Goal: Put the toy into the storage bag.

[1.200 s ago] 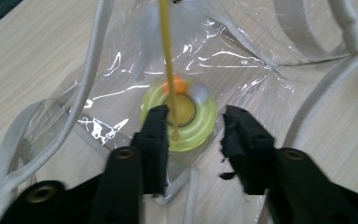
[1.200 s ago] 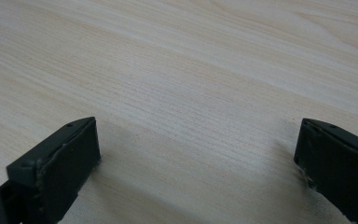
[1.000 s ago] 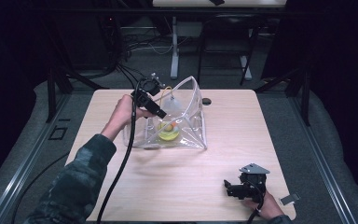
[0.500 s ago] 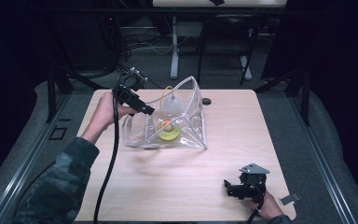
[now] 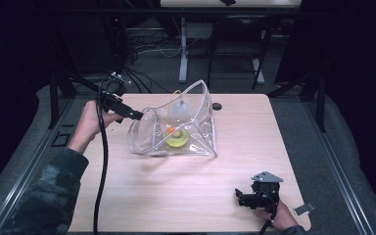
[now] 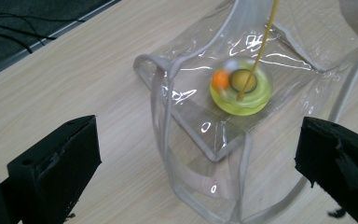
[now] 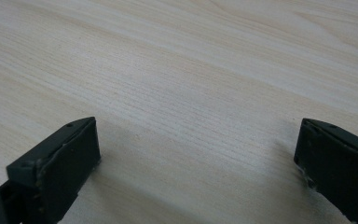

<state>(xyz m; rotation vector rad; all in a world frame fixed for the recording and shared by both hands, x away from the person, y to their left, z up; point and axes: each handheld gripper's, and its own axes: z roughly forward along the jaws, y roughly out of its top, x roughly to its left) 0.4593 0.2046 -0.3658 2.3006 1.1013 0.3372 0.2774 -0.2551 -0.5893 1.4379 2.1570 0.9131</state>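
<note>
Both sets of jaws gape wide, empty. Left gripper (image 5: pixel 136 116) hovers just left of the clear bag (image 5: pixel 176 128); yellow toy (image 6: pixel 240 91) inside, probably loose. I risk snagging the floppy rim, toppling it.

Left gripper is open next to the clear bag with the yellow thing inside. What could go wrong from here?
The clear bag is limp and stands open on the table; a nudge from the left gripper could collapse it or slide it.
The yellow ring toy with its orange ball sits loose inside and may roll.
</note>
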